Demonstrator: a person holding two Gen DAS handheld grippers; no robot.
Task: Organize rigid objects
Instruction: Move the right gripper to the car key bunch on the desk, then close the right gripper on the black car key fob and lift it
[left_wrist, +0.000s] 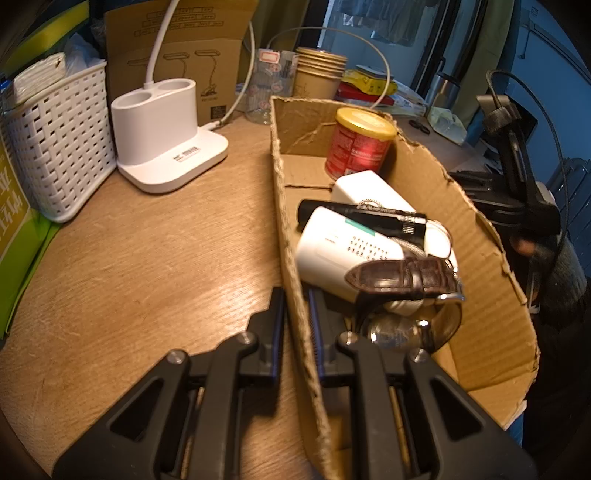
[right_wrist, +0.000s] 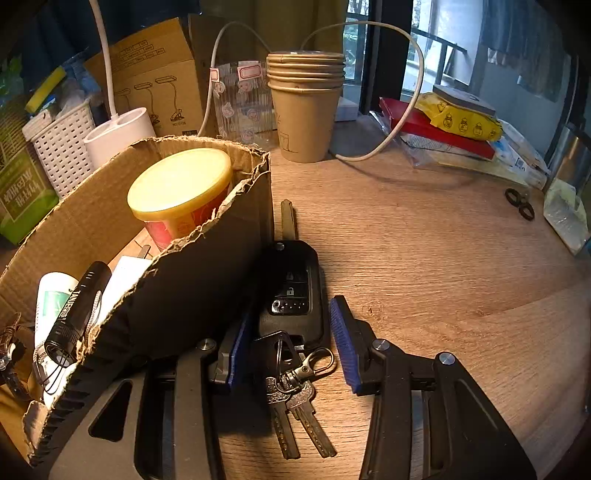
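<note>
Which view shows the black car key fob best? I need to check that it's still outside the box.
The right wrist view: the black car key fob lies on the wooden table beside the cardboard box, between the right tool's open fingers. The left wrist view doesn't show it.

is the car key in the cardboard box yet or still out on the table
Out. The car key lies on the table beside the box, between the right gripper's open fingers.
</note>
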